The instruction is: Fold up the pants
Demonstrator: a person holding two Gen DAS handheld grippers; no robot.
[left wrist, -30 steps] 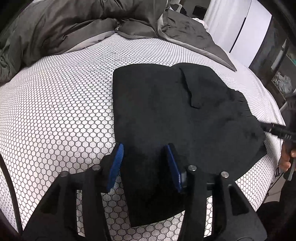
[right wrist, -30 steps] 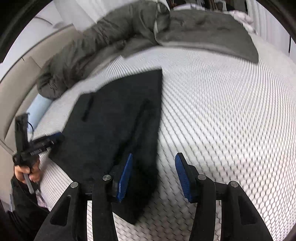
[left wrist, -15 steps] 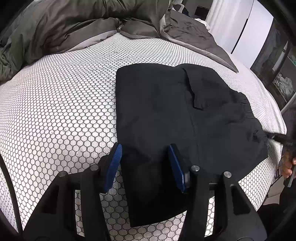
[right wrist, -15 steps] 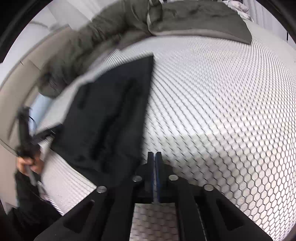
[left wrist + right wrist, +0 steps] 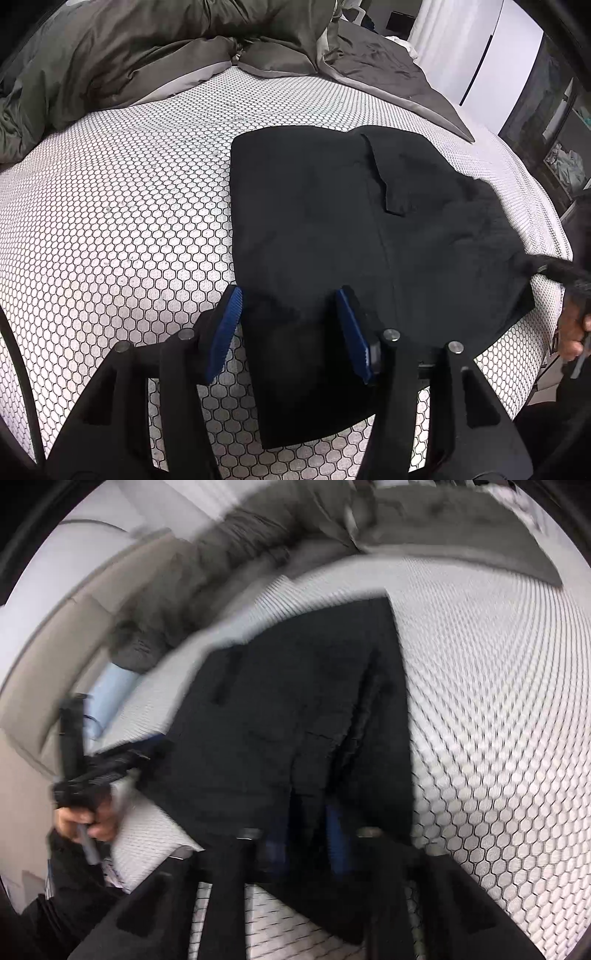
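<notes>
Left wrist view | left tongs (image 5: 290, 328) released over black pants (image 5: 332, 221) | right tongs (image 5: 306, 834) clenched on pants edge

My left tongs (image 5: 288, 325) stand open, angled down over the near corner of the pants (image 5: 332, 221). My right tongs (image 5: 304, 842), jaws just closing, pinch the pants' fabric; that view is blurred.
</notes>
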